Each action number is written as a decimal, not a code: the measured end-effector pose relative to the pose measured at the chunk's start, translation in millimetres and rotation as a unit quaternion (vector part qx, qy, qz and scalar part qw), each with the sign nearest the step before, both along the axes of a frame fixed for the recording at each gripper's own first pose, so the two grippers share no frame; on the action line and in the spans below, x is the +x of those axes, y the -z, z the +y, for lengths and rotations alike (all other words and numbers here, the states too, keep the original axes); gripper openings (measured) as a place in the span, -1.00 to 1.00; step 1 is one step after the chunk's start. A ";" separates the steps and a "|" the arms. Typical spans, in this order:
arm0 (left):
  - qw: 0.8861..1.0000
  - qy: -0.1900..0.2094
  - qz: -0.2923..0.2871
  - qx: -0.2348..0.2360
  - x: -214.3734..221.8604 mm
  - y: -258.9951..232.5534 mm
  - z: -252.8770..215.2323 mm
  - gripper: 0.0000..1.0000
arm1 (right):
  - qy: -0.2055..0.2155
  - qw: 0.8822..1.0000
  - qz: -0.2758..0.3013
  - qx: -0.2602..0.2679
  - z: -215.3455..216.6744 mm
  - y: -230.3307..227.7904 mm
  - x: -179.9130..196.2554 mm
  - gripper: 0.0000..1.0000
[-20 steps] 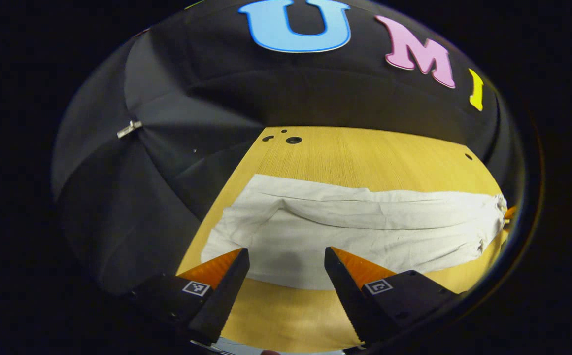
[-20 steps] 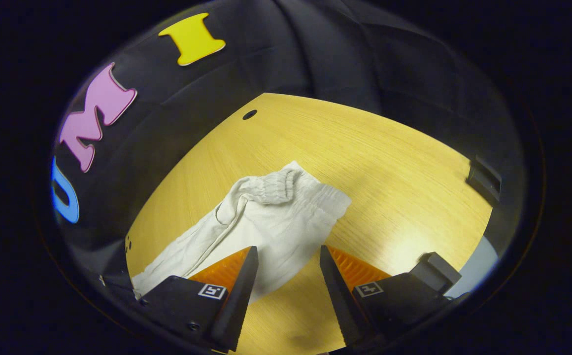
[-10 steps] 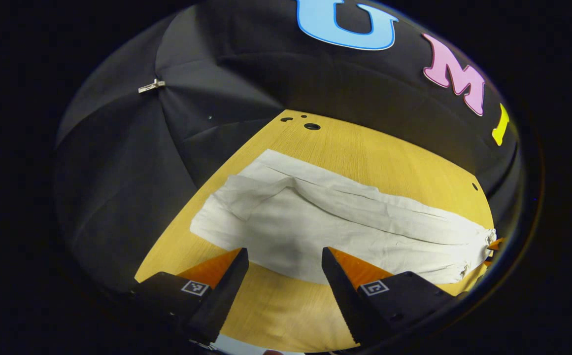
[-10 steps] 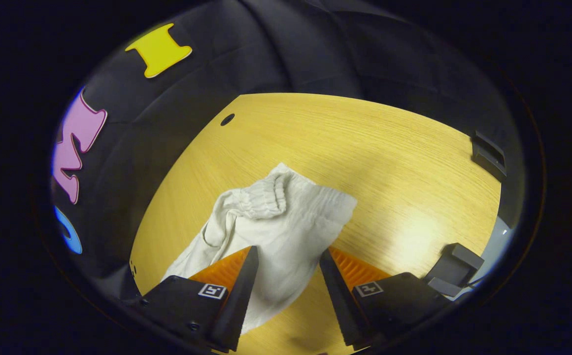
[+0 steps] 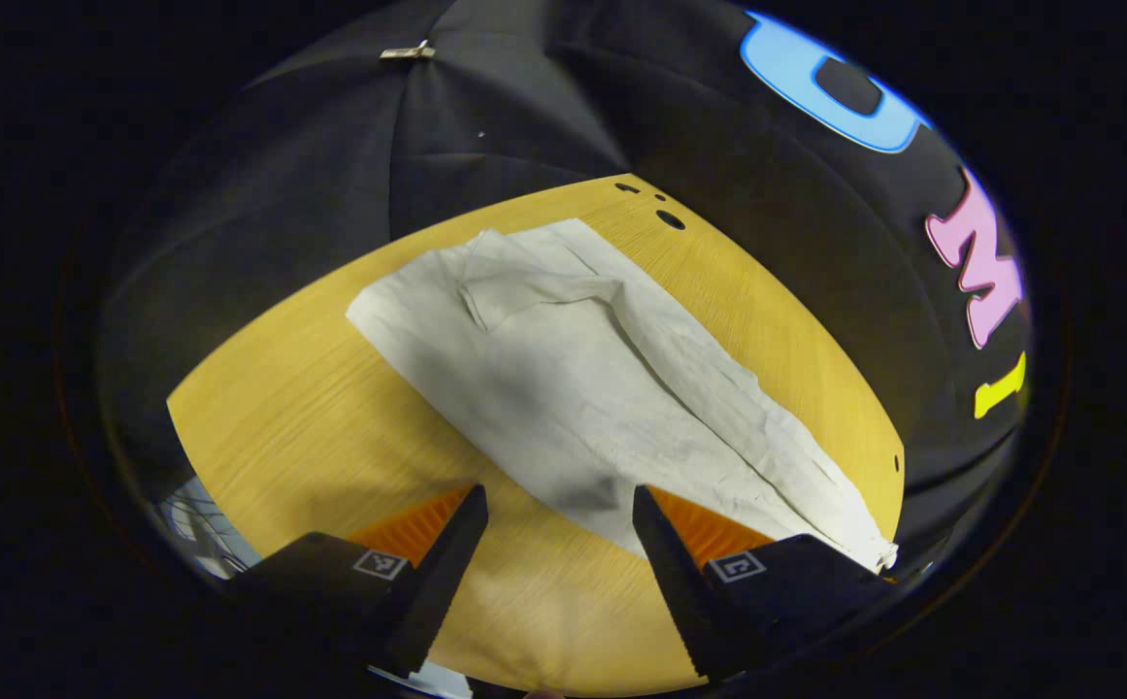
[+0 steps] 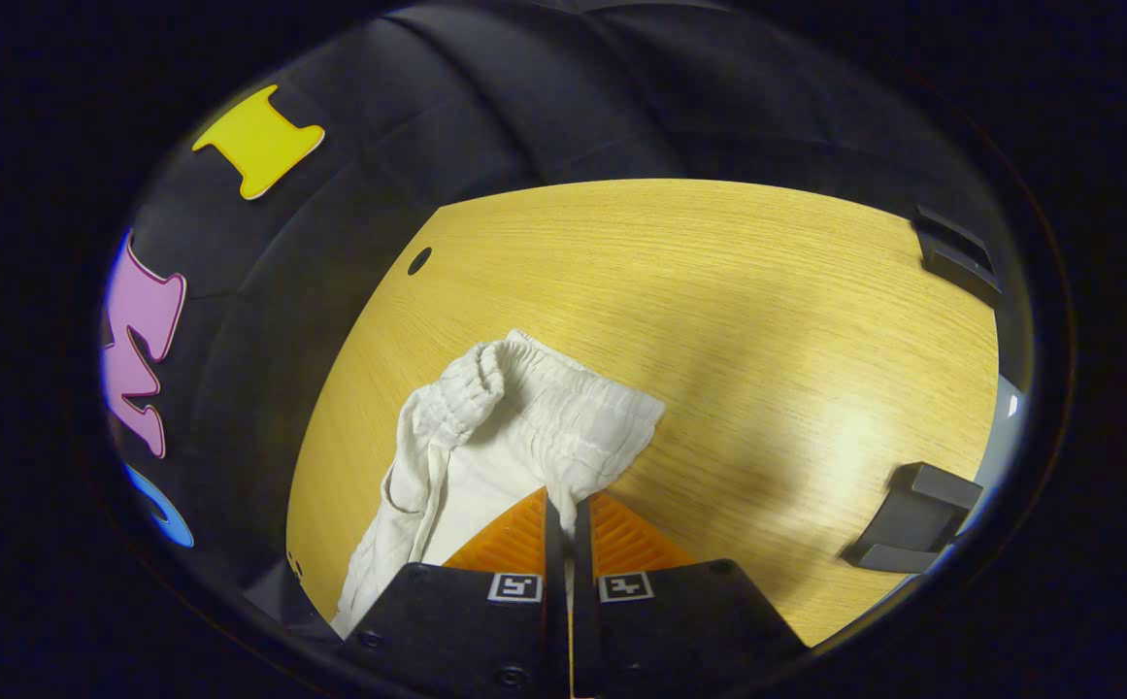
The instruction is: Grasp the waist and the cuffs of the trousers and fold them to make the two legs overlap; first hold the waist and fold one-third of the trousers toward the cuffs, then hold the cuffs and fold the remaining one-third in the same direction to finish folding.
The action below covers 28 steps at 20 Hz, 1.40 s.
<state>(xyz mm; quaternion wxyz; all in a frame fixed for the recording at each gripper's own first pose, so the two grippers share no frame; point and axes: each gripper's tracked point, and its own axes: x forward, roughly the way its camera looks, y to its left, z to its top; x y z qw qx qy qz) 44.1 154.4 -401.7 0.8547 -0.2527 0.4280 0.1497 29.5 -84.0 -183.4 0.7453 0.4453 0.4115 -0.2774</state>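
Crinkled white trousers (image 5: pixel 602 388) lie on the woodgrain counter (image 6: pixel 767 320); right claw (image 6: pixel 559 505) pinches their gathered waist (image 6: pixel 544 408), left claw (image 5: pixel 559 497) gapes.

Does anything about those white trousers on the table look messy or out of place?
Nothing is damaged. The trousers lie diagonally on the table, wrinkled, with the waist bunched where the right gripper pinches it.

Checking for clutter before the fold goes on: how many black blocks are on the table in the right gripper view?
2. One black block lies at the table's far right edge; the other block lies nearer, by the right edge. More may sit beyond the view.
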 end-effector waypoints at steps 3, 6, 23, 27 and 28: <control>1.000 -0.002 -0.012 -0.014 29.5 2.0 2.9 0.94 | -0.006 1.000 -0.002 0.001 -1.4 0.4 1.0 -0.87; 0.999 -0.020 -0.021 -0.041 58.3 1.2 0.3 0.94 | -0.008 1.000 -0.009 0.008 -2.9 0.1 1.5 -0.87; 0.992 -0.052 -0.042 -0.111 73.3 15.9 -0.5 -0.84 | 0.003 0.998 -0.058 0.019 -8.6 -15.0 4.1 -0.87; 0.991 -0.050 -0.040 -0.119 59.0 18.2 -11.8 -0.84 | -0.031 0.994 -0.104 -0.004 -9.1 -29.4 10.6 -0.88; 0.991 -0.047 -0.038 -0.121 55.2 19.5 -16.2 -0.84 | -0.045 0.992 -0.121 -0.014 -9.3 -36.4 15.4 -0.87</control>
